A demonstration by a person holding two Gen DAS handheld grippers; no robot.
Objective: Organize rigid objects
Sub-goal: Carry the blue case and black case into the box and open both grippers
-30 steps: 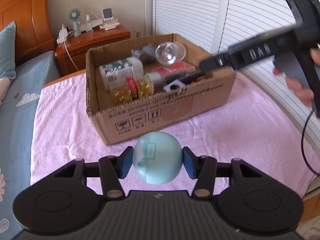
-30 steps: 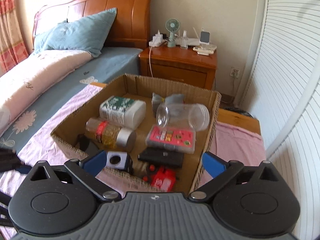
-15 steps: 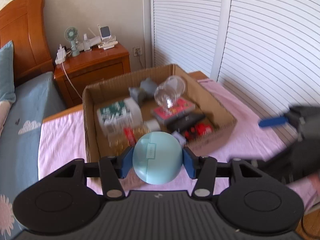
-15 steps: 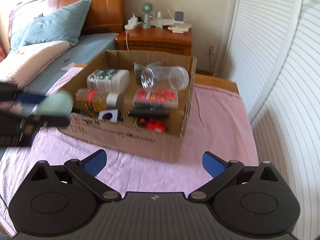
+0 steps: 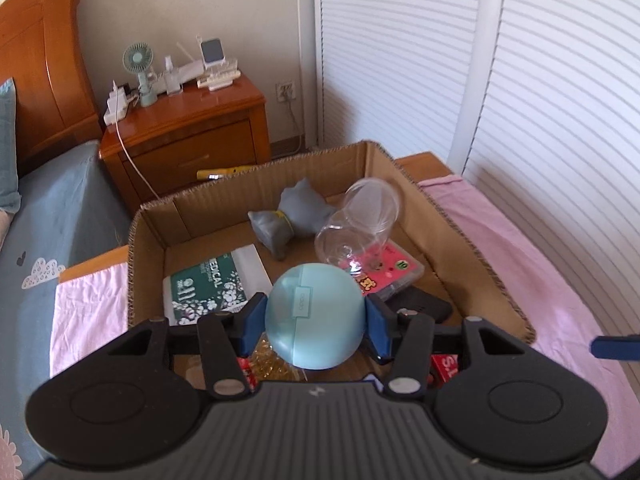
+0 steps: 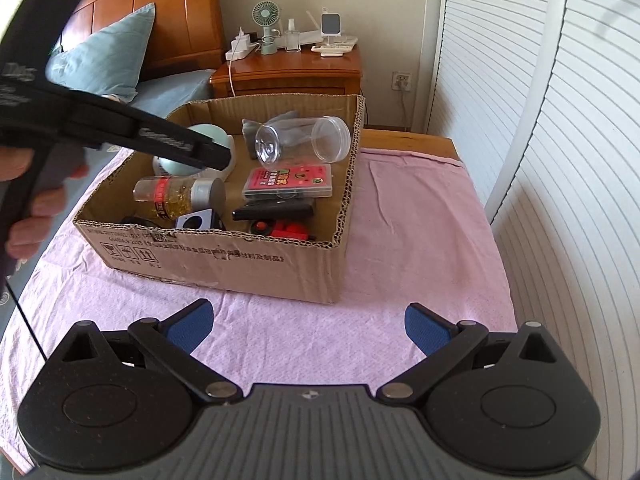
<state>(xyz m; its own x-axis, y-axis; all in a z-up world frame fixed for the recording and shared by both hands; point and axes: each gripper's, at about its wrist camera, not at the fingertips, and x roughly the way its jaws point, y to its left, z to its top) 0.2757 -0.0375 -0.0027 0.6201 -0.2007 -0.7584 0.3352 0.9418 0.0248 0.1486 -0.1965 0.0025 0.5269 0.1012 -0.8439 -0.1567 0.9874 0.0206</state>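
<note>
**Q:** What does each of your grippers hold, and where is the piece?

**A:** My left gripper (image 5: 315, 318) is clamped on a pale blue, egg-shaped plastic case (image 5: 314, 316), one blue pad on each flank. It hangs above the open brown cardboard box (image 6: 224, 258) on the pink cloth (image 6: 420, 240), over the near-left part of the interior. My right gripper (image 6: 308, 326) is spread wide and empty, low over the cloth in front of the box.

**Q:** What lies beneath the case?

**A:** A white-and-green printed pack (image 5: 212, 284), a clear jar of yellow capsules with a red label (image 6: 176, 194), and further right a clear plastic tumbler on its side (image 6: 302, 140) over a flat pink card box (image 6: 290, 182). Bare cardboard floor shows near the back-left corner; the case hides what is directly under it, so I cannot say whether that spot is free.

**Q:** How should the placing be done well?

**A:** In my judgement: lower inside the walls before letting go, aim for bare floor beside the pack, and part the pads only once the case rests, since its rounded shell will likely roll.
</note>
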